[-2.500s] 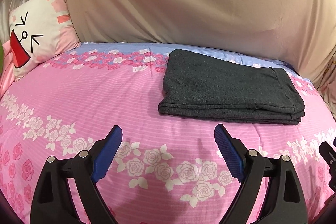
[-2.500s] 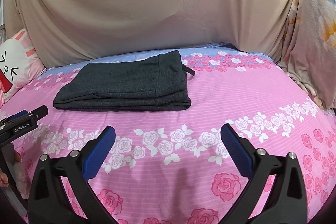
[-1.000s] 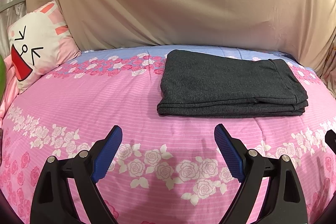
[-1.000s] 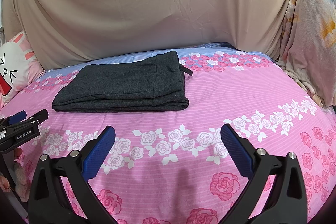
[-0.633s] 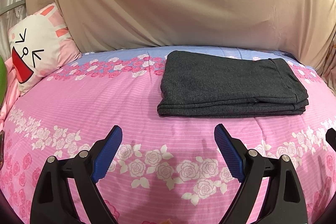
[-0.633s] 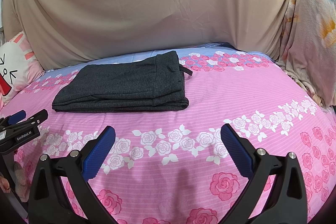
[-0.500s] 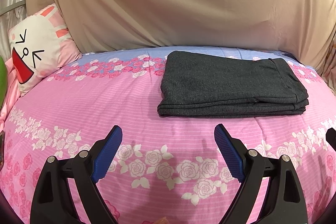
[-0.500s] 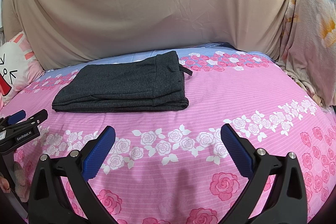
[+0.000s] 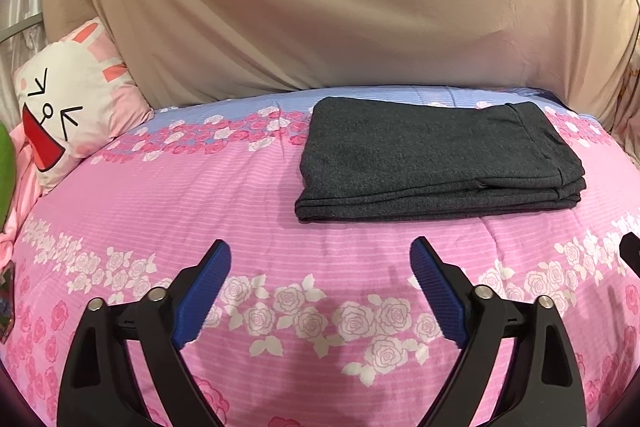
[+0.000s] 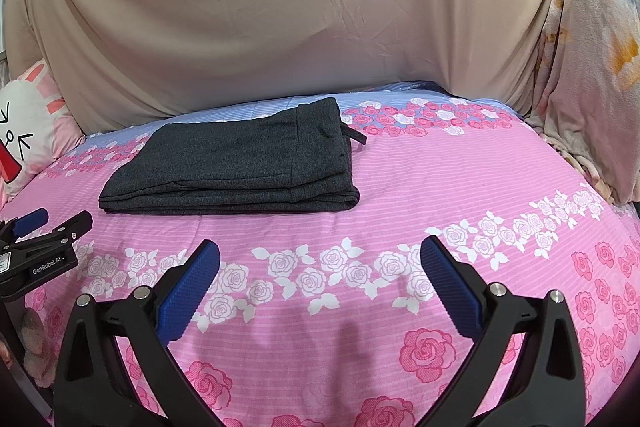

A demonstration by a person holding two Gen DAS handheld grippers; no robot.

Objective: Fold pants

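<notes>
We start at the left tool (image 9: 321, 281): released, blue pads wide apart, nothing between them, hanging over the pink rose-print bedspread (image 9: 168, 211). The right tool (image 10: 320, 277) is the same, spread and empty, above the white rose band. In the right wrist view we also catch the left tool's side at 9 o'clock, clear of the cloth.

From the left tool the pants (image 9: 432, 163) lie at about 1 o'clock, well apart from the pads. From the right tool they sit at about 11 o'clock, also well apart. Dark grey knit, resting flat on the bed toward its far edge, near the beige sheet (image 9: 340, 7) that hangs behind.

We judge the fold as done, or nearly so. The pants form a compact rectangle, several layers stacked with edges lined up along the near side. The waistband end faces 3 o'clock, and a drawstring (image 10: 356, 135) pokes out there. That loose string is the only untidy bit we see; tucking it may be all that is left.

The bunny pillow (image 9: 76, 111) sits at 10 o'clock, untouched and apart from the pants. A floral fabric (image 10: 592, 67) drapes at 2 o'clock in the right view.
</notes>
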